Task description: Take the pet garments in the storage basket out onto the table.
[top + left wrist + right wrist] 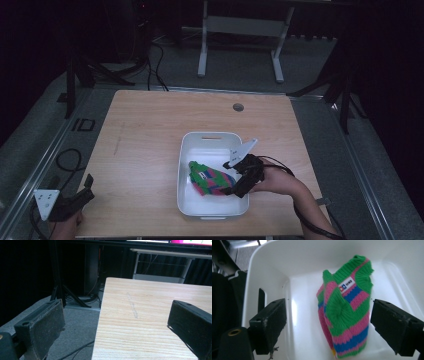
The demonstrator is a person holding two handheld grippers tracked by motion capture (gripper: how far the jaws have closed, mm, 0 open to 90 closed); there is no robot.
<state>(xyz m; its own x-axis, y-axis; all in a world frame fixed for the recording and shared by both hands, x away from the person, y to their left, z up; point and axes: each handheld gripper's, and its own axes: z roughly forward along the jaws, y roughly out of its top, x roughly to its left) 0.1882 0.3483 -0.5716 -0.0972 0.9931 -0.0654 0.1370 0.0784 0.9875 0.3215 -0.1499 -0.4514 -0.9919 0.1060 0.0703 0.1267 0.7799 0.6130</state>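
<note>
High view, left to right: the left tool [75, 200] idles with jaws spread at the counter [140, 150] corner, while the right tool [235, 187], spread too, hangs over the striped knit hat [210, 180] lying in the white tub [212, 137], seemingly lined up to grab it.

1. The label [346, 285] on the striped knit garment [345, 315] carried print too small to read.
2. The garment's lower end was cut off by the right gripper view's bottom edge.
3. In the high view, the right gripper [235, 186] covered the garment's right end.
4. The white tub's [212, 137] right wall lay partly behind it.
</note>
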